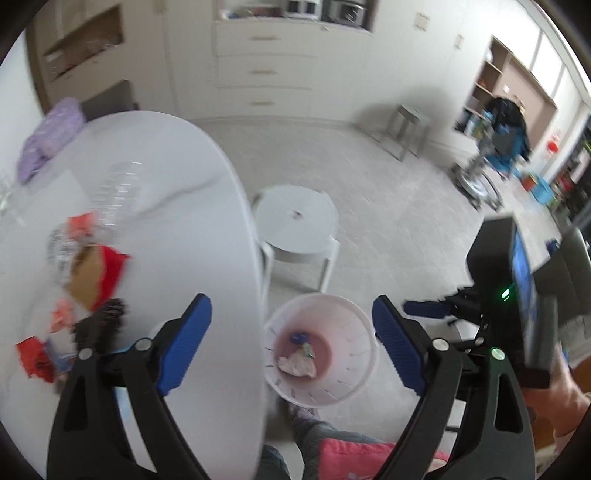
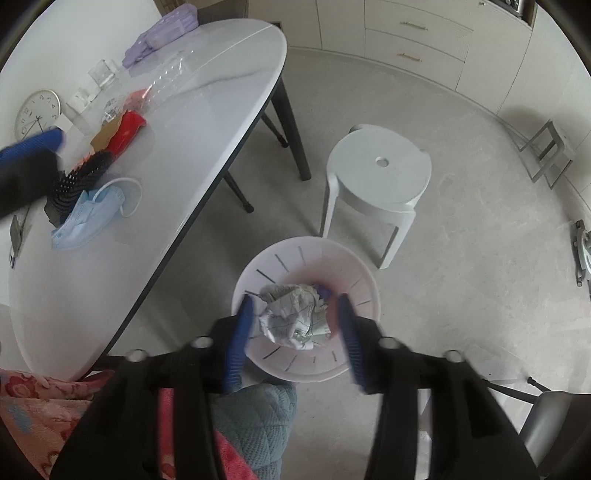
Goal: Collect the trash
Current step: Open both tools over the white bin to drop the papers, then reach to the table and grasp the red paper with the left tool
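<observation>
A pale pink slotted waste bin (image 1: pixel 354 373) (image 2: pixel 258 273) stands on the floor beside the white oval table (image 1: pixel 177 206) (image 2: pixel 184 122). My right gripper (image 2: pixel 295 325) is open right above the bin; a crumpled paper ball (image 2: pixel 295 317) sits loose between its fingers. My left gripper (image 1: pixel 291 347) is open and empty over the table edge. The bin holds a pink wad (image 1: pixel 297 365) and a blue scrap (image 1: pixel 299 338). On the table lie a blue face mask (image 2: pixel 88 218), red wrappers (image 1: pixel 107 273) (image 2: pixel 127 133), a black hairbrush (image 2: pixel 77 177) and a clear plastic bottle (image 1: pixel 114 195) (image 2: pixel 166 81).
A white round stool (image 1: pixel 295 221) (image 2: pixel 380 173) stands just beyond the bin. A purple bag (image 2: pixel 162 29), glasses (image 2: pixel 101 74) and a clock (image 2: pixel 37 110) are on the table. My knees and a pink blanket (image 2: pixel 33 402) are below. Drawers line the far wall.
</observation>
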Demonstrator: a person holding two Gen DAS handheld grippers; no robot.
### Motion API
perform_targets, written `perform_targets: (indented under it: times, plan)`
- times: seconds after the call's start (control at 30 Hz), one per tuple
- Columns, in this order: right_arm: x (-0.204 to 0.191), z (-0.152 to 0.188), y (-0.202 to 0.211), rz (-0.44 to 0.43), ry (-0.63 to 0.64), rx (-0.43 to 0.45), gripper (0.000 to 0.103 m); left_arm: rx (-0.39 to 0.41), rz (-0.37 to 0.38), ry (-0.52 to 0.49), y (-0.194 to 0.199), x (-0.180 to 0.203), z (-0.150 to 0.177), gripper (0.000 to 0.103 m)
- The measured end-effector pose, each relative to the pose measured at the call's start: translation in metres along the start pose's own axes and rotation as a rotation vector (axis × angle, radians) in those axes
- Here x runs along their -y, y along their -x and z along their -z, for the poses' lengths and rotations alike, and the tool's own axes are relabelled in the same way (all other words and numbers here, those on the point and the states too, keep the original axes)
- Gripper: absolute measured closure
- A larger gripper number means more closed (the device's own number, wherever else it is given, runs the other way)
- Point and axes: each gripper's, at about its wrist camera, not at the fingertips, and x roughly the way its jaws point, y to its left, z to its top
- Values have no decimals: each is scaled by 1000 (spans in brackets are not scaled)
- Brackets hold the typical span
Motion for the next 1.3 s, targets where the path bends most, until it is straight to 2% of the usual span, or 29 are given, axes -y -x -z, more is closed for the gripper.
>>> perform_targets:
  times: [0.03,0.07,0.1,0.2,0.27,0.47,0.7,0.77,0.93,1.1,1.3]
  plan:
    - [-3,-1,-3,9,-2,-5,19,10,-12,12,6,-8,0,14]
    - [-7,-2,-5,39,-4,-3,13,21,-28,28,13,-17,1,13]
    - [-11,-4,-4,60,-7,1,12,38,-50,51,24,-30,3,13]
    - [-24,-15,3,46,-19,24,9,63,-104,124,48,-69,12,10]
    - [-36,-27,13,46,-19,59,3,70,-150,177,60,-95,19,10]
    - [-93,-73,42,19,55,167,3,82,-293,392,97,-188,59,8]
    - [-161,-128,38,-65,86,199,3,77,-413,611,126,-263,112,8]
    - [-176,-135,35,-73,101,200,3,73,-417,651,127,-274,120,8]
    - [-216,-150,27,-98,172,196,3,47,-370,743,107,-297,125,8]
    - [-237,-157,21,-105,214,189,3,29,-338,814,70,-314,118,8]
    - [-252,-164,7,-93,265,162,3,-47,-310,885,20,-335,104,9]
